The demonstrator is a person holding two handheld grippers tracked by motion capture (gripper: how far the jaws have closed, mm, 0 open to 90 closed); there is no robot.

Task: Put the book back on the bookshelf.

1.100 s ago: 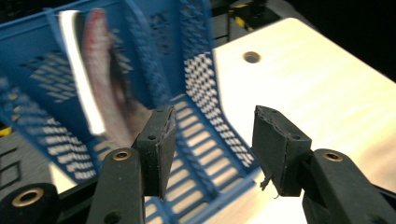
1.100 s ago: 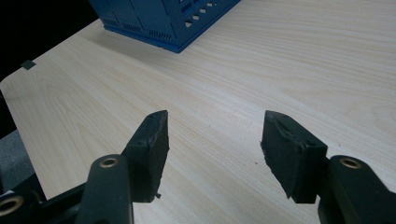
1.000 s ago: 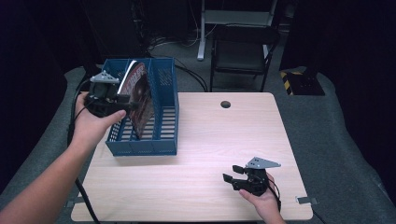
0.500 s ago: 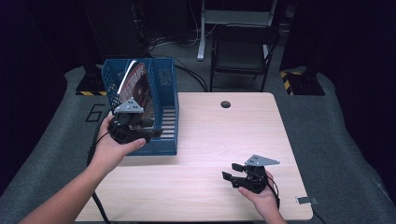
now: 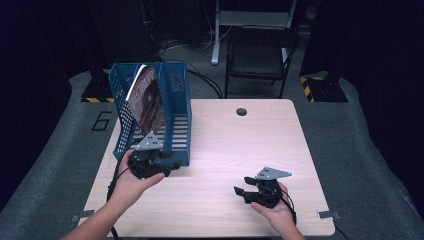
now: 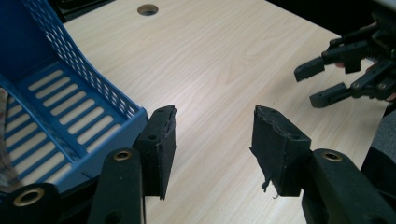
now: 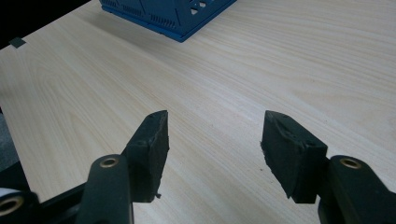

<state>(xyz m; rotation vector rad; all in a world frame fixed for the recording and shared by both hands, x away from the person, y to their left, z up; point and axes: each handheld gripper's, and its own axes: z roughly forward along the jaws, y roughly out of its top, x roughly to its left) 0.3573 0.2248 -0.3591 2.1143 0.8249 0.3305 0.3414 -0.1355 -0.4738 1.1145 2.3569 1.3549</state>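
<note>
A blue slotted file rack (image 5: 175, 130) stands on the left of the wooden table (image 5: 235, 145), and a dark-covered magazine (image 5: 149, 100) leans upright inside it. My left gripper (image 5: 172, 165) hovers low at the rack's near right corner, open with nothing between its pads. Its own view shows the left gripper (image 6: 212, 140) over bare wood, with the rack (image 6: 70, 93) just to the left. My right gripper (image 5: 241, 193) rests near the front right of the table, open and empty, pointing left. The right gripper (image 7: 212, 140) looks across bare table towards the rack (image 7: 173, 14).
A round cable hole (image 5: 242, 111) sits at the table's far middle. A black chair (image 5: 257, 55) stands behind the table, with dark floor all round. In the left gripper view the right gripper (image 6: 327, 79) is at the far right.
My left hand has come down and towards the front, from the rack's upper left side to its near right corner by the tabletop. The right hand has stayed put.
</note>
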